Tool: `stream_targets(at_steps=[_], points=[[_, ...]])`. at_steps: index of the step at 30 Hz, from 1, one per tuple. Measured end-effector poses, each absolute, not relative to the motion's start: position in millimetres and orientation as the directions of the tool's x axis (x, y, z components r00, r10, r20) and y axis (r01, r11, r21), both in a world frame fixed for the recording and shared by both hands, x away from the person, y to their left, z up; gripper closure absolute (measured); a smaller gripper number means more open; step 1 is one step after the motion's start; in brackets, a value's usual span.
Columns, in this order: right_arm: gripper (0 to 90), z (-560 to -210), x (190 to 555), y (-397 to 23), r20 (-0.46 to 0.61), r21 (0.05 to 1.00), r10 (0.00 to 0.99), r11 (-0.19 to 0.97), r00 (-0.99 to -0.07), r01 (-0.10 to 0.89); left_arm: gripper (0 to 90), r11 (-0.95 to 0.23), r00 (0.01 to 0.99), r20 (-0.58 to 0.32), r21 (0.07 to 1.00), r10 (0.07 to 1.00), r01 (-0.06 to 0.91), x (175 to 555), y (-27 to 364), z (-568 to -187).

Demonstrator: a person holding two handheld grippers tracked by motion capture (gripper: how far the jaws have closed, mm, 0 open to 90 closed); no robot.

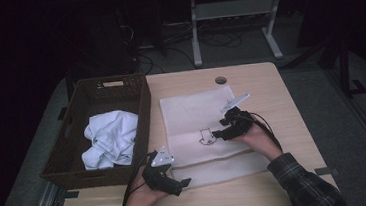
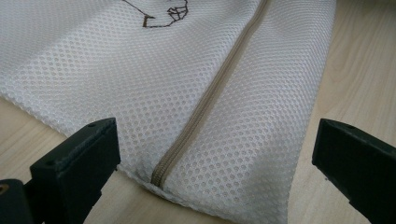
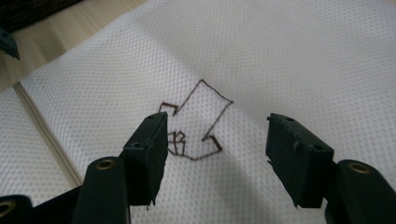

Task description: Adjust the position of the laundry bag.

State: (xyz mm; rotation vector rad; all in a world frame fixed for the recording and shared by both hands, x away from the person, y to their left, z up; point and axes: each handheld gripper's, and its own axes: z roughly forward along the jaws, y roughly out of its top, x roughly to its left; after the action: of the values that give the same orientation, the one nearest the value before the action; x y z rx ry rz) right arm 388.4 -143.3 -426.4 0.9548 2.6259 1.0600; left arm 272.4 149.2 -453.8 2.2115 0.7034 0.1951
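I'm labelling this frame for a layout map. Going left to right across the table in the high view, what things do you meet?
Wicker basket with crumpled white cloth inside → left gripper → white mesh laundry bag → right gripper.

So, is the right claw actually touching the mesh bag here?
Cannot tell. In the right gripper view the right claw stands open over the mesh bag with nothing between its jaws, but neither a gap nor contact at the tips shows plainly.

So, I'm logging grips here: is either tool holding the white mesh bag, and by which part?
Nothing is held. The left tool stands open around the zipper end of the white mesh laundry bag, and the right tool is open above its embroidered mark.
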Motion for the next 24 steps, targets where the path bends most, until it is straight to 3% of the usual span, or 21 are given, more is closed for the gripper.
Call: stream_targets(at_steps=[24], points=[[34.8, -431.8, 351.9, -207.7, 0.109, 0.696, 0.668, 0.478, -0.736, 0.536, 0.3, -0.524, 0.831, -0.092, 0.737, 0.548, 0.427, 273.0, 150.0, -453.0]])
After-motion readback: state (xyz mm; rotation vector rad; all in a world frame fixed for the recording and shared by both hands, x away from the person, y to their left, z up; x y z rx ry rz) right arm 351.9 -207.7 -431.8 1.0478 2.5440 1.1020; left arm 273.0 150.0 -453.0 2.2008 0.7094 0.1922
